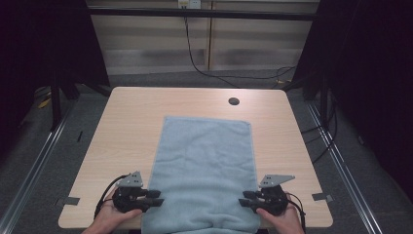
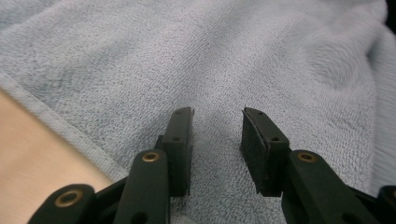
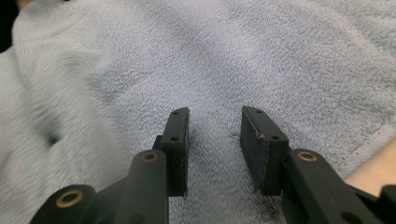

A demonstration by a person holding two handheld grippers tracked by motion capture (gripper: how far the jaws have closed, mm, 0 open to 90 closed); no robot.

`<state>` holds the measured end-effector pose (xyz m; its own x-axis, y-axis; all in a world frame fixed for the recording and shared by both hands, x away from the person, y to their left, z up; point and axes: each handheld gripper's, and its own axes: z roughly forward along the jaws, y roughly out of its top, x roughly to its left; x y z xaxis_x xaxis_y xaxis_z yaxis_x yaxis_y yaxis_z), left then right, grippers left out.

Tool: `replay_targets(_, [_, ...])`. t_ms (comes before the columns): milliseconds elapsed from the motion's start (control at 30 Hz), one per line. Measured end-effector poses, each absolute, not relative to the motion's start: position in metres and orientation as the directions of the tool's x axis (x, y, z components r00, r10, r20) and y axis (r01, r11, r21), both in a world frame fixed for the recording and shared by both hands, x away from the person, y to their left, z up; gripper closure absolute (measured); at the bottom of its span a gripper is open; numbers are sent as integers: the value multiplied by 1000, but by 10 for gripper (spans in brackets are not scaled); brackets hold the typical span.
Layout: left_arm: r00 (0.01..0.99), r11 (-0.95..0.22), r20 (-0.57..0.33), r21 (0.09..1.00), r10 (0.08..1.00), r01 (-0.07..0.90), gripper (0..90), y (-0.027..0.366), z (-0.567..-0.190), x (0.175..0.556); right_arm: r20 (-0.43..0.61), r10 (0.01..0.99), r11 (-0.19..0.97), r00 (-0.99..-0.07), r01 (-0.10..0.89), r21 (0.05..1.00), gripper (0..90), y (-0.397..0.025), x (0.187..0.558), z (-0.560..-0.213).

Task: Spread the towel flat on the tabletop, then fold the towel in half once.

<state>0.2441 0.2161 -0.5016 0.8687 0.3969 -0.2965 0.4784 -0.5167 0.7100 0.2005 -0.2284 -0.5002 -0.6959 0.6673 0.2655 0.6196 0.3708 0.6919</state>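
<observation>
Pale blue terry towel [image 1: 204, 170] spread lengthwise down the light wooden table [image 1: 126, 126], near end draped over the front edge. Left gripper [image 1: 157, 198] and right gripper [image 1: 242, 201] poised over its side hems, jaws apart, nothing pinched — probably lining up a fold.

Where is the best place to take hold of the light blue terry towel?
Probably the two near corners of the light blue terry towel, which lies flat: left gripper from its left edge, right gripper from its right, both open there.
</observation>
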Motion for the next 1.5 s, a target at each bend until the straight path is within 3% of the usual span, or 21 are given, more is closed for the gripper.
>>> replay_targets(167, [867,-520,-336,699,367,491,599,222,-499,230,270,639,404,-720,614,678,554,-225,186,-497])
replay_targets(267, [870,-492,-319,727,377,480,578,222,-492,244,287,647,343,-706,606,718,552,-229,194,-490])
replay_targets(400, [845,-426,-285,763,452,485,566,222,-479,284,265,688,284,-675,587,758,540,-237,222,-479])
replay_targets(533, [819,-435,-258,744,513,507,559,213,-481,324,234,726,285,-646,593,753,521,-238,261,-480])
replay_targets(733, [785,-427,-234,732,574,531,539,202,-500,353,237,751,267,-616,612,744,497,-236,304,-481])
replay_targets(933, [798,-458,-181,737,575,497,512,198,-505,348,218,758,324,-614,645,692,479,-226,313,-501])
replay_targets(1100, [803,-456,-228,723,551,519,519,206,-503,330,178,737,369,-652,609,702,479,-212,286,-502])
replay_targets(1367, [834,-496,-220,716,507,491,526,218,-500,282,232,697,400,-679,636,660,469,-212,246,-496])
replay_targets(1500, [836,-495,-227,717,499,490,524,220,-501,283,237,704,345,-670,614,710,443,-224,257,-486])
